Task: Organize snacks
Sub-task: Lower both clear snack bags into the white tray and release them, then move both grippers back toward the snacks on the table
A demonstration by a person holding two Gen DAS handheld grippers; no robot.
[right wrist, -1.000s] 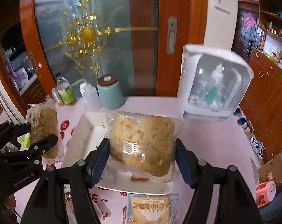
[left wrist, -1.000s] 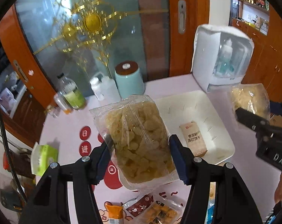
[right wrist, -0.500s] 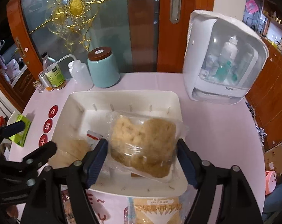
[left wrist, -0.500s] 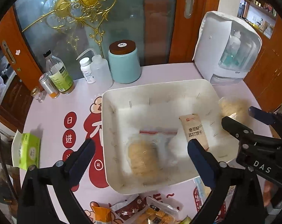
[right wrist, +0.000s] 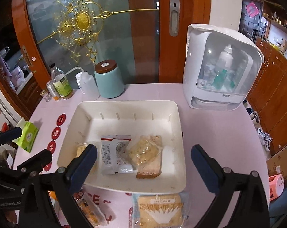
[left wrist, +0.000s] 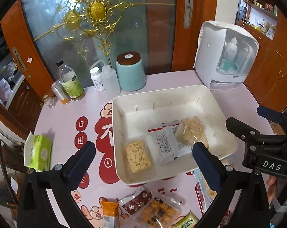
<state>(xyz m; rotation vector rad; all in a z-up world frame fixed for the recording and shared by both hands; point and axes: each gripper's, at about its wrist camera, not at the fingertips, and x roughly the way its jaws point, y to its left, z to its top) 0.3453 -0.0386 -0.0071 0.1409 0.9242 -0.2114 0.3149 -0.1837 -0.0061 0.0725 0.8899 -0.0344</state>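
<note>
A white tray [left wrist: 162, 96] [right wrist: 124, 106] stands mid-table. In it lie a clear bag of pale puffs [left wrist: 137, 156] at the left, a white and red packet [left wrist: 167, 145] [right wrist: 113, 153] in the middle, and a clear bag of tan snacks [left wrist: 192, 131] [right wrist: 144, 150] on a brown cracker box [right wrist: 150, 169]. My left gripper [left wrist: 143, 163] is open and empty above the tray's near edge. My right gripper [right wrist: 142, 163] is open and empty above the tray's near side; it also shows in the left wrist view [left wrist: 257, 125].
Loose snack packets [left wrist: 153, 210] lie near the front edge, with a large cracker bag [right wrist: 159, 210] there too. A teal jar [left wrist: 130, 72], bottles [left wrist: 71, 83] and a white cabinet appliance [left wrist: 227, 57] stand at the back. A green tissue box [left wrist: 39, 152] sits left.
Both grippers opened and let their snack bags drop into the tray, the left one first, then the right. Both have pulled back and up.
</note>
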